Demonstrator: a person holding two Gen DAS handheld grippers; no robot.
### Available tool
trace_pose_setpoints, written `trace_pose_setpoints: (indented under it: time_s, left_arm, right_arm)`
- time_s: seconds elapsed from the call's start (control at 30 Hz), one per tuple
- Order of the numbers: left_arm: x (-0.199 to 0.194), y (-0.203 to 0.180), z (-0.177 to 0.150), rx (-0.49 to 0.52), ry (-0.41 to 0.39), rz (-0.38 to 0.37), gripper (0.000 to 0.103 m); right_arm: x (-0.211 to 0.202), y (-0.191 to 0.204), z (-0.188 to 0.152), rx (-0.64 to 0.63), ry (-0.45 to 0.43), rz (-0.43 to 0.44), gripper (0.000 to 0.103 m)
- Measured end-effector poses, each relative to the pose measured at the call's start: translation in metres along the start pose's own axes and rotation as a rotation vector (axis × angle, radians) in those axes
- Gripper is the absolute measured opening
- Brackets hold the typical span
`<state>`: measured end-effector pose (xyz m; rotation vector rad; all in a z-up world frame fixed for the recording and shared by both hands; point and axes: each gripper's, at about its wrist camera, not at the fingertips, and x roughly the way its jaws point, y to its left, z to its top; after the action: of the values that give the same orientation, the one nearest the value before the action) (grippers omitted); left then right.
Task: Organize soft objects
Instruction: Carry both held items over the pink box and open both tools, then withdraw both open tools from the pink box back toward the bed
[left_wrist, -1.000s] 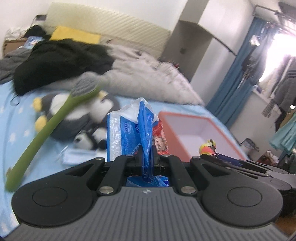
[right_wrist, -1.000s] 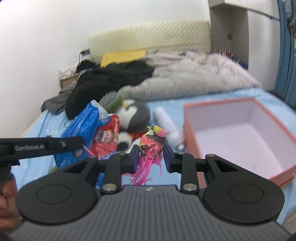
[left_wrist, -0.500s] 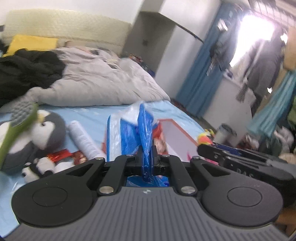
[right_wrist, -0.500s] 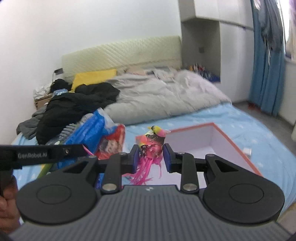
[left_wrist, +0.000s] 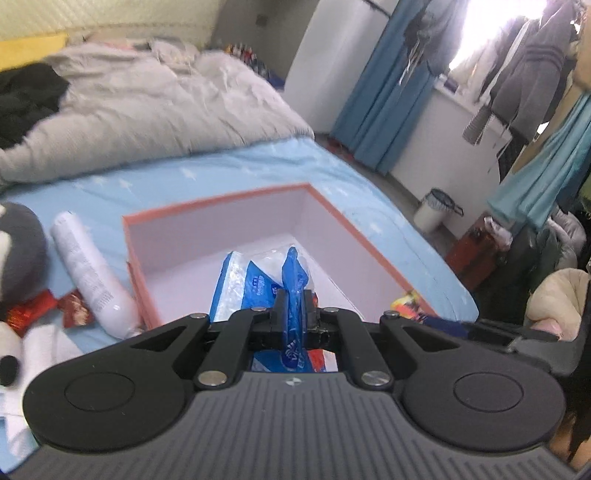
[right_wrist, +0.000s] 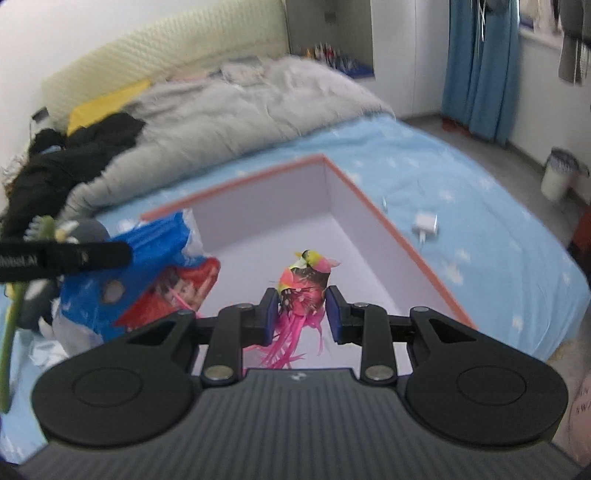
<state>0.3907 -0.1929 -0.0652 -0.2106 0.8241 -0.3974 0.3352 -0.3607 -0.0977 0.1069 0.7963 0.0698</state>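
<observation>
Box (left_wrist: 236, 199) sits on blue bedsheet (left_wrist: 221, 173).

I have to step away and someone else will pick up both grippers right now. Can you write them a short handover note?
Left gripper: shut on the blue plastic packet, held over the open box.
Right gripper: shut on the pink tasselled toy, also over the box.
Done: both items picked up and brought above the box; its visible floor is bare.
Left: release both into the box, then fetch what lies on the blue sheet beside it: the grey plush, the white tube, the red wrappers.
</observation>
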Motion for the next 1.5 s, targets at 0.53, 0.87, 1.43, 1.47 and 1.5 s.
trace_pose_setpoints:
  time_s: [0.53, 0.87, 1.43, 1.47, 1.5]
  left_arm:
    - [0.049, 0.001, -0.002, 0.018, 0.107, 0.024, 0.028]
    - [-0.026, -0.005, -0.01, 0.146, -0.032, 0.028, 0.028]
    - [-0.16, 0.018, -0.06, 0.155, -0.238, 0.037, 0.028]
    - [-0.164, 0.02, -0.064, 0.15, -0.241, 0.039, 0.028]
    - [-0.169, 0.023, -0.068, 0.141, -0.243, 0.043, 0.028]
  right_arm:
    - [0.032, -0.024, -0.023, 0.022, 0.102, -0.01, 0.048]
    - [-0.013, -0.008, -0.017, 0.037, -0.046, 0.048, 0.048]
    - [-0.091, 0.061, -0.037, -0.05, -0.251, 0.179, 0.048]
    - [-0.094, 0.065, -0.039, -0.059, -0.256, 0.184, 0.048]
    - [-0.097, 0.069, -0.041, -0.068, -0.261, 0.19, 0.048]
